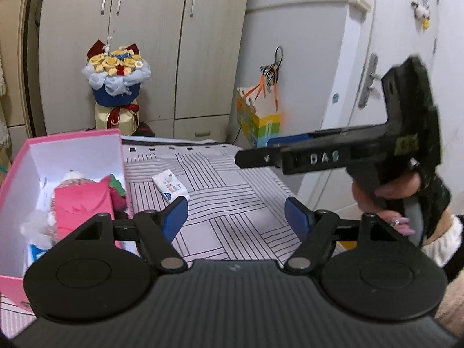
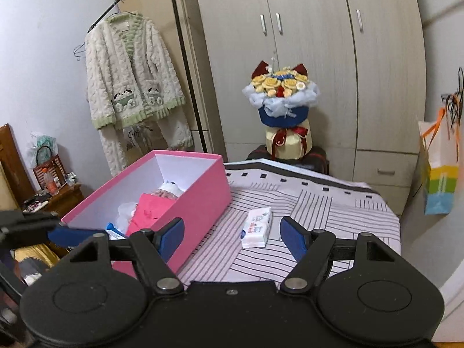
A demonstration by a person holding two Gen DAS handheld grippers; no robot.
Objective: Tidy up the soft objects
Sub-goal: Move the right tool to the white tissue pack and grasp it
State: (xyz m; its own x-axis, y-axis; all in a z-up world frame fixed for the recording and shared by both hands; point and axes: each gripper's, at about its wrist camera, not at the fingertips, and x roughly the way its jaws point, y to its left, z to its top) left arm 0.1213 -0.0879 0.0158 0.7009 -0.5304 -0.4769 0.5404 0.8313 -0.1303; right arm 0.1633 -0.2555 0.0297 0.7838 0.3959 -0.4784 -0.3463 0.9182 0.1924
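Observation:
A pink box (image 1: pixel 17 179) stands open on the striped bed at the left, with a pink soft item (image 1: pixel 81 206) and a white plush inside. A white tissue pack (image 1: pixel 171 187) lies on the bedcover beside it. My left gripper (image 1: pixel 236 220) is open above the cover, just short of the pack, with nothing between its blue pads. My right gripper (image 1: pixel 261 149), held by a hand, hovers at the right. In the right wrist view the right gripper (image 2: pixel 232 237) is open and empty, with the tissue pack (image 2: pixel 258 227) just beyond its pads and the pink box (image 2: pixel 203 194) to the left.
A flower bouquet (image 2: pixel 281 95) stands on a dark case at the foot of the bed, in front of a wardrobe (image 2: pixel 304 43). A colourful paper bag (image 1: pixel 258 121) hangs near the door (image 1: pixel 368 84). A knitted cardigan (image 2: pixel 130 81) hangs on a rack; a cluttered nightstand (image 2: pixel 58 197) stands left.

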